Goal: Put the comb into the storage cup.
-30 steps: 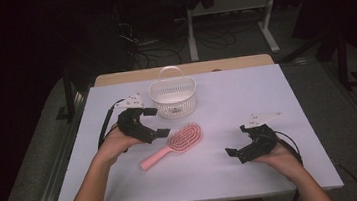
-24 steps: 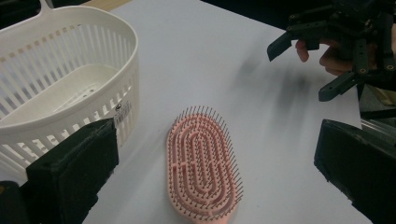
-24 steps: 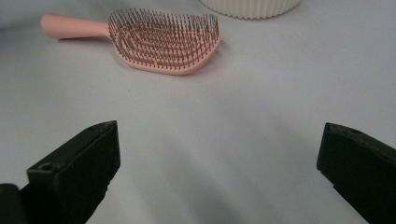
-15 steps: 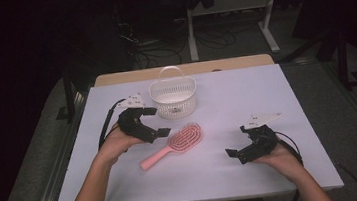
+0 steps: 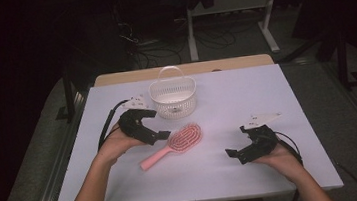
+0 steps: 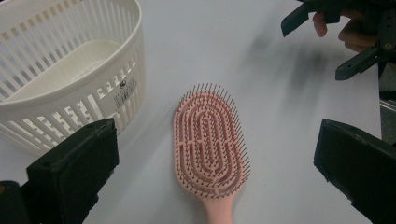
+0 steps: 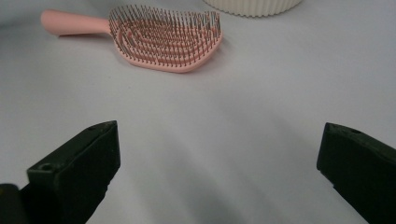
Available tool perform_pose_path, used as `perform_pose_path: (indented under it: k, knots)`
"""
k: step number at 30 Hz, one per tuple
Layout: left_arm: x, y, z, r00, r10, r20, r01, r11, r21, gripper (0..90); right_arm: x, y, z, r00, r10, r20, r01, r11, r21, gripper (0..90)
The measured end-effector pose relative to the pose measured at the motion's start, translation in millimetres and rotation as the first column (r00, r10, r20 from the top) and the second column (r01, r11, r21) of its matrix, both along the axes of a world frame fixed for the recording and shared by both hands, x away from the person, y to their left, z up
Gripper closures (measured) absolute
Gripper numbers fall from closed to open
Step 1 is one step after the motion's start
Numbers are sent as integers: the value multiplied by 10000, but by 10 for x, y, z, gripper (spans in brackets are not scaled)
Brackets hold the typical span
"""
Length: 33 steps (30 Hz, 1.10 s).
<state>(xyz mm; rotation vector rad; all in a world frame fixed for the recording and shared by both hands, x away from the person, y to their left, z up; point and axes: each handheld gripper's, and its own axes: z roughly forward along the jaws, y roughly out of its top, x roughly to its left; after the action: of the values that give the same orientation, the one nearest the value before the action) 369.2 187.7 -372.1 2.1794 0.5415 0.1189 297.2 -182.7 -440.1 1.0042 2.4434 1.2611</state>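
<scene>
A pink hairbrush [image 5: 175, 144] lies bristles up in the middle of the white table [image 5: 246, 98], its handle pointing toward the person. My left gripper [image 5: 158, 125] hovers just left of the brush head, open. In the left gripper view the brush [image 6: 209, 140] lies between the wide-apart jaws of that gripper [image 6: 215, 136]. My right gripper [image 5: 235, 141] rests low at the right, open, apart from the brush. In the right gripper view its jaws [image 7: 219, 135] hold nothing and the brush [image 7: 163, 35] lies farther off.
A white slatted basket [image 5: 173, 99] with a handle stands just behind the brush; its wall [image 6: 65, 74] is close on the left in the left gripper view. The other hand and its gripper [image 6: 355, 42] appear at the top right there. Table edges run around the white surface.
My left gripper has eased slightly lower toward the brush head. The right gripper, the brush and the basket have stayed where they were.
</scene>
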Motion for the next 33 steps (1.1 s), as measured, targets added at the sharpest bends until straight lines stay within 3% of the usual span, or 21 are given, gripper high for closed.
perform_pose_path:
  k: [9, 33]
  knots:
    - [1, -15, -33, 9998, -10, -203, 19, 9989, 472, 0, 0, 2, -3, 10000, 45, -5, -45, 10000, -16, 0]
    - [-8, -56, -89, 9988, -13, -492, 70, 9932, 1159, 0, 5, -3, -5, 10000, 48, -37, -48, 10000, -19, 0]
